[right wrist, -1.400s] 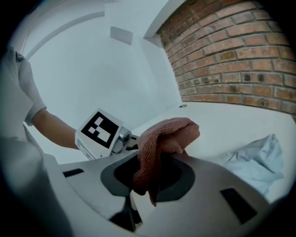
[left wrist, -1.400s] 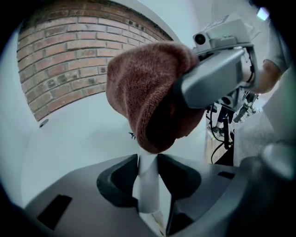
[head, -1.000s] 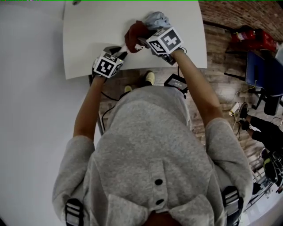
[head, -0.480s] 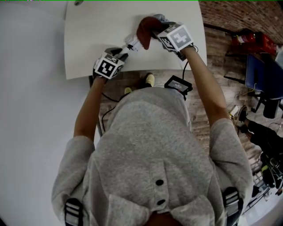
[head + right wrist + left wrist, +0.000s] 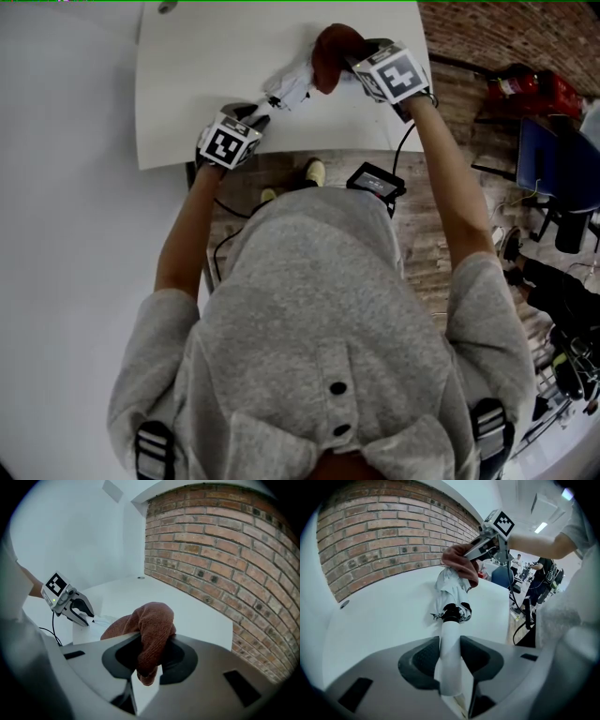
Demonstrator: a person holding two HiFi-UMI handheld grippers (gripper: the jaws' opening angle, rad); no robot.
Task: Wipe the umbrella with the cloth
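Observation:
A folded pale grey umbrella (image 5: 292, 82) (image 5: 451, 587) lies slanted over the white table (image 5: 197, 75). My left gripper (image 5: 255, 114) (image 5: 451, 653) is shut on its white handle (image 5: 451, 653) near the table's front edge. My right gripper (image 5: 352, 64) (image 5: 149, 656) is shut on a rust-brown cloth (image 5: 330, 52) (image 5: 150, 630) (image 5: 461, 562). The cloth presses on the far end of the umbrella's canopy. In the right gripper view the left gripper (image 5: 86, 613) shows at the left, with the umbrella (image 5: 101, 623) running from it under the cloth.
A brick wall (image 5: 225, 559) stands beyond the table's far side. A small dark round thing (image 5: 166, 7) lies at the table's back left. Below the table edge are a wooden floor, cables and a black device (image 5: 377, 180). Clutter fills the right side.
My right gripper has slid the cloth along the umbrella, away from the handle toward the far right. More pale canopy now shows between the two grippers. The left gripper has stayed put.

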